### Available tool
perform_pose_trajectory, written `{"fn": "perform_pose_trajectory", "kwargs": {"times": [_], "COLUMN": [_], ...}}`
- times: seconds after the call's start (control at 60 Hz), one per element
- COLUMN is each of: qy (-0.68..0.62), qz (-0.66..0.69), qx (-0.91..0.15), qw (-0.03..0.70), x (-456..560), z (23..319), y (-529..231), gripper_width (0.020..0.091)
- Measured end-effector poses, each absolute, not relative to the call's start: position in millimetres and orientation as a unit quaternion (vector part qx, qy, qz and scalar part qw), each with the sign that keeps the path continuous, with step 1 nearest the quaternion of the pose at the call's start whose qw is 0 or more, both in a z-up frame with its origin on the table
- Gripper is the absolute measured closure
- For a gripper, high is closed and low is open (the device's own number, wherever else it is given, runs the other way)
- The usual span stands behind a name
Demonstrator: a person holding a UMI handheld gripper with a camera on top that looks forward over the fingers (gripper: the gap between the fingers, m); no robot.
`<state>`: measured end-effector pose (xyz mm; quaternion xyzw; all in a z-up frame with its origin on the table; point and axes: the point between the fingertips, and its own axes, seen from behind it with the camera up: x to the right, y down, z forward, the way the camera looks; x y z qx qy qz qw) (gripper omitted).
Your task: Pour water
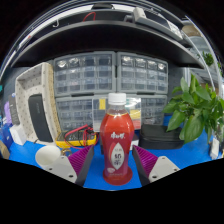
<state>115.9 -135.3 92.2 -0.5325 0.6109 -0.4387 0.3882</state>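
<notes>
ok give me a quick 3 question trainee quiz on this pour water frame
1. True or false: the red bottle has its white cap on.
2. The bottle stands: A) between the gripper fingers B) far beyond them C) on its side.
3. What colour is the table top?

Key: 1 true; 2 A; 3 blue. The fingers flank the upright bottle closely; a firm grip cannot be confirmed. A green plant stands beyond.

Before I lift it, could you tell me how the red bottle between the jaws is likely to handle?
The red bottle is tall and narrow, so a high push may tip it. It looks nearly full, probably heavy for its size. Its smooth label may slip; the jaws stand close at either side, and contact is unclear.
</notes>
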Motion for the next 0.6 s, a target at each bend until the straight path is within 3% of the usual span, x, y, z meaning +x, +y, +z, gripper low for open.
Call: {"fn": "perform_pose_trajectory", "kwargs": {"times": [0.217, 0.6], "qy": [0.633, 0.607], "qz": [-0.423, -0.412], "qx": [-0.526, -0.538], "qw": [0.379, 0.416], "x": [46.8, -27.1], "z": [119.5, 237.8], "y": [-92.0, 12.8], "gripper_width": [0.0334, 0.0325]}}
